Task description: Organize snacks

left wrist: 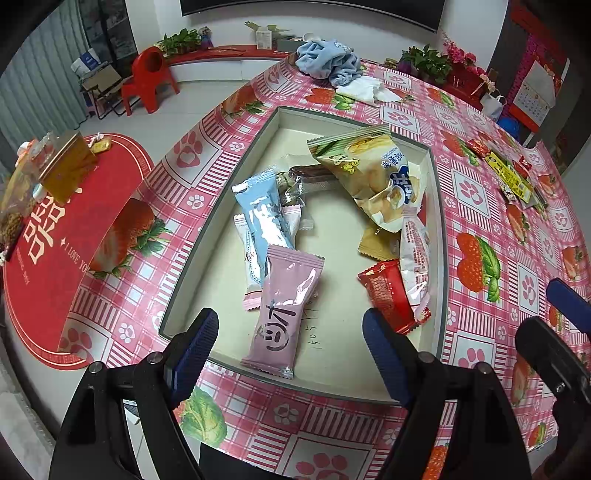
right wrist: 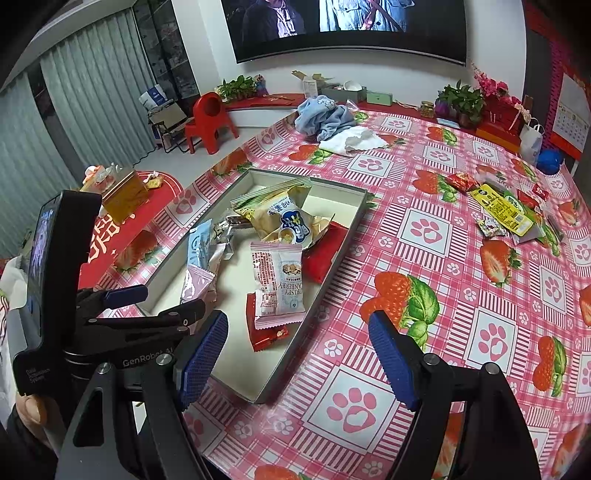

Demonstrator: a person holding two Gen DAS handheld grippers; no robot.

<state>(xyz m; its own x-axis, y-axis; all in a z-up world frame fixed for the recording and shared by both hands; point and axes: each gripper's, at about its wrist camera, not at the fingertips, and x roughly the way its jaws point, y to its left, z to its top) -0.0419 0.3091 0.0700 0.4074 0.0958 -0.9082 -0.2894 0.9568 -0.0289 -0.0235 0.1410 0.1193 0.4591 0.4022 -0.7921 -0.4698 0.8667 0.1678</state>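
A shallow grey-rimmed tray (left wrist: 177, 295) (right wrist: 354, 206) sits on a table covered in a pink strawberry-and-paw-print tablecloth (left wrist: 480, 206) (right wrist: 424, 229), holding most of the snacks. In the left wrist view a pink snack packet (left wrist: 284, 310) lies near the tray's 6 o'clock edge, overlapping a light blue packet (left wrist: 258, 214) and a white packet (left wrist: 247, 251) toward 9 o'clock. A large yellow chip bag (left wrist: 369, 173) (right wrist: 280, 214) rests toward 1 o'clock, with a dark chocolate-coloured bar (left wrist: 314, 175) just beside it at 10 o'clock of the bag. At the tray's 4 o'clock side a white cranberry-crisp packet (left wrist: 415, 251) (right wrist: 277, 280) lies partly on a red packet (left wrist: 388, 291) (right wrist: 266, 332), with a gold packet (left wrist: 376, 243) touching both.

The left gripper (left wrist: 290, 343) hangs over the tray's near edge, its blue-padded jaws spread wide and holding nothing, the pink packet lying in the tray between them in the frame. The right gripper (right wrist: 297, 354) hangs over the tray's near right corner, jaws likewise spread and empty.

Well apart from the tray, toward 2 o'clock on the table, loose snacks remain: a yellow packet (right wrist: 502, 210) (left wrist: 513, 177), a small red packet (right wrist: 461, 181) and other small wrappers around them. At 12 o'clock a crumpled blue cloth (left wrist: 328, 59) (right wrist: 321, 118) lies touching a white cloth (left wrist: 365, 90) (right wrist: 354, 142). Beyond the table stand a red plastic chair (left wrist: 147, 79) (right wrist: 210, 118) and a wall-mounted television (right wrist: 343, 26).
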